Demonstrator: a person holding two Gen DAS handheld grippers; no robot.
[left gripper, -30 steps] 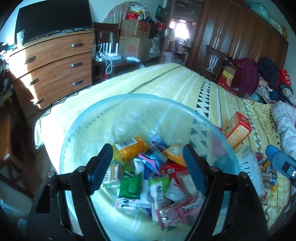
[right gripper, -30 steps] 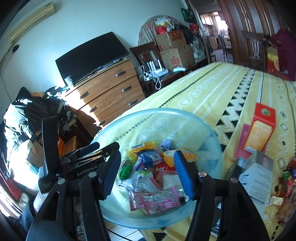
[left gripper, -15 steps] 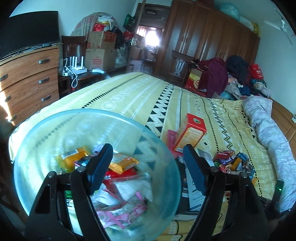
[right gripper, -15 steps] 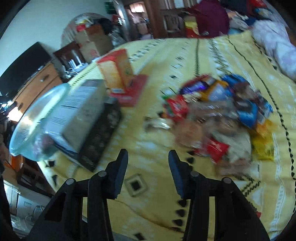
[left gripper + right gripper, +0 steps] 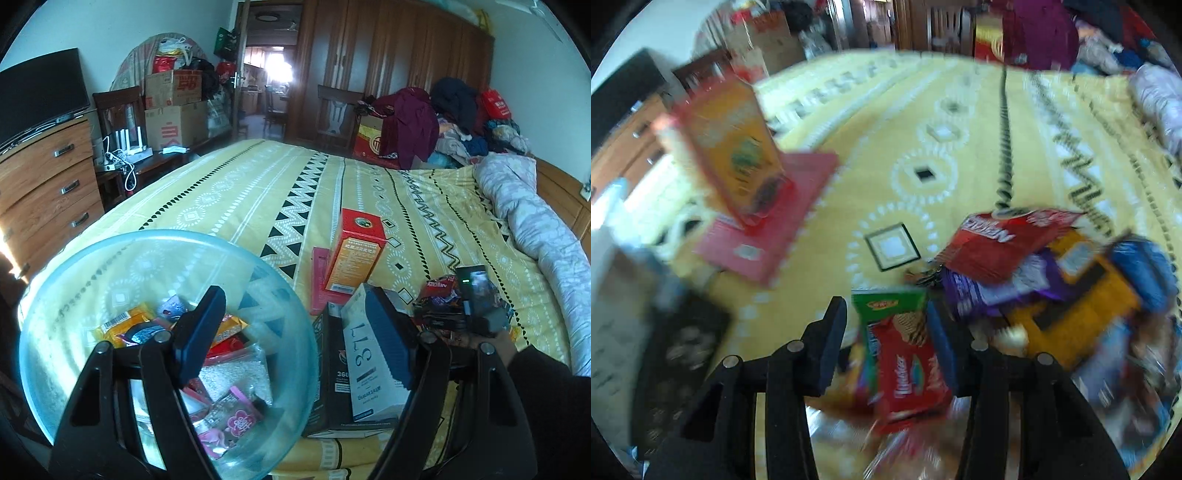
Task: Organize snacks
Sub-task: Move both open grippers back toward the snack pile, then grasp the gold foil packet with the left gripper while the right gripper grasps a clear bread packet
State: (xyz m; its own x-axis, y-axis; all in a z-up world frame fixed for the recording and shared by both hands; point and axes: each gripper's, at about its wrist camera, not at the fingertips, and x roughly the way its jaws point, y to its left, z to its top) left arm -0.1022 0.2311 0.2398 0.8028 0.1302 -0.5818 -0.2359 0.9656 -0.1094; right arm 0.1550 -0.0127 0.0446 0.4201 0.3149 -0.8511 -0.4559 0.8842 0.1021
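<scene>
A clear blue glass bowl (image 5: 74,266) with several snack packets sits at the bed's near left corner in the left wrist view. My left gripper (image 5: 291,332) is open and empty, held above the bowl's right rim. My right gripper (image 5: 886,339) is open, its fingers either side of a red wafer packet (image 5: 912,369) and a green packet (image 5: 886,304) in a loose snack pile (image 5: 1052,280). The right gripper body also shows in the left wrist view (image 5: 476,299) over that pile. The right wrist view is blurred.
A yellow patterned bedspread (image 5: 258,192) covers the bed. An upright orange-red box (image 5: 354,254) stands on a flat pink box (image 5: 768,221); a white box (image 5: 369,362) lies on a black box (image 5: 332,369) beside the bowl. A rolled duvet (image 5: 535,221) lies right, a wooden dresser (image 5: 44,177) left.
My right gripper swung from the bowl rightward and down onto the snack pile. My left gripper turned right, from over the bowl's middle to its right rim. Both stayed open.
</scene>
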